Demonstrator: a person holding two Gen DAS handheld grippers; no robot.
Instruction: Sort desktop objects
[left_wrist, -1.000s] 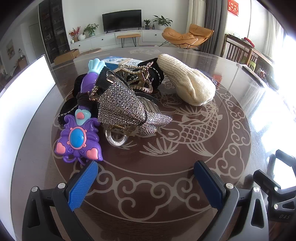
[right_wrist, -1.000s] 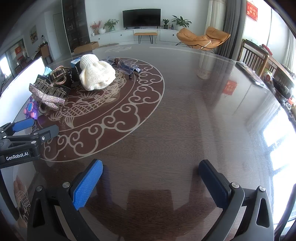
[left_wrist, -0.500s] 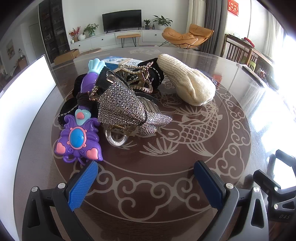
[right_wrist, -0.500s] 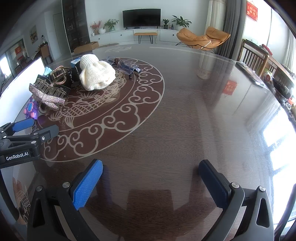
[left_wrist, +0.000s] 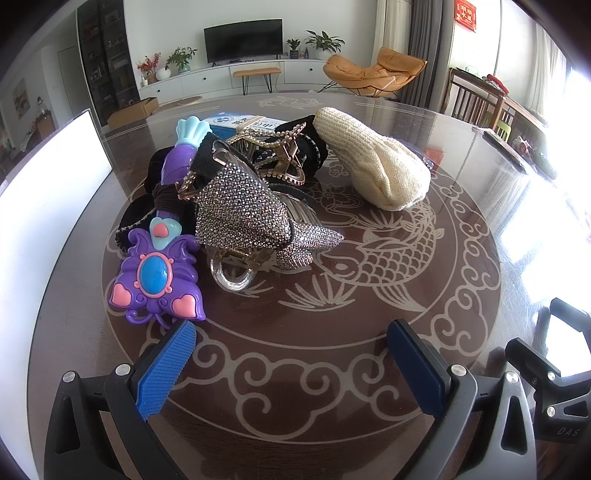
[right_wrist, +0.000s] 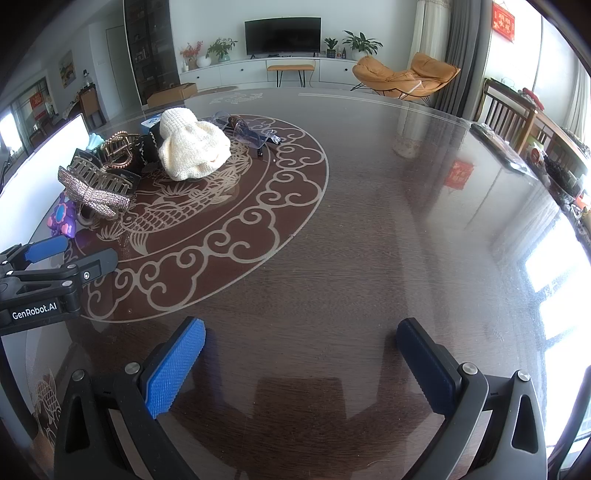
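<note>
Left tool (left_wrist: 291, 354) agape, purple toy (left_wrist: 157, 277) just ahead-left, right tool (right_wrist: 301, 354) agape, seemingly empty

The left wrist view looks low along its fingers (left_wrist: 166, 365), close to the purple toy (left_wrist: 157, 278) just ahead. The right wrist view faces the same way from farther right, the pile far beyond its left finger (right_wrist: 173, 371). Both share the cream knit hat (left_wrist: 373, 162) (right_wrist: 192, 149).
</note>
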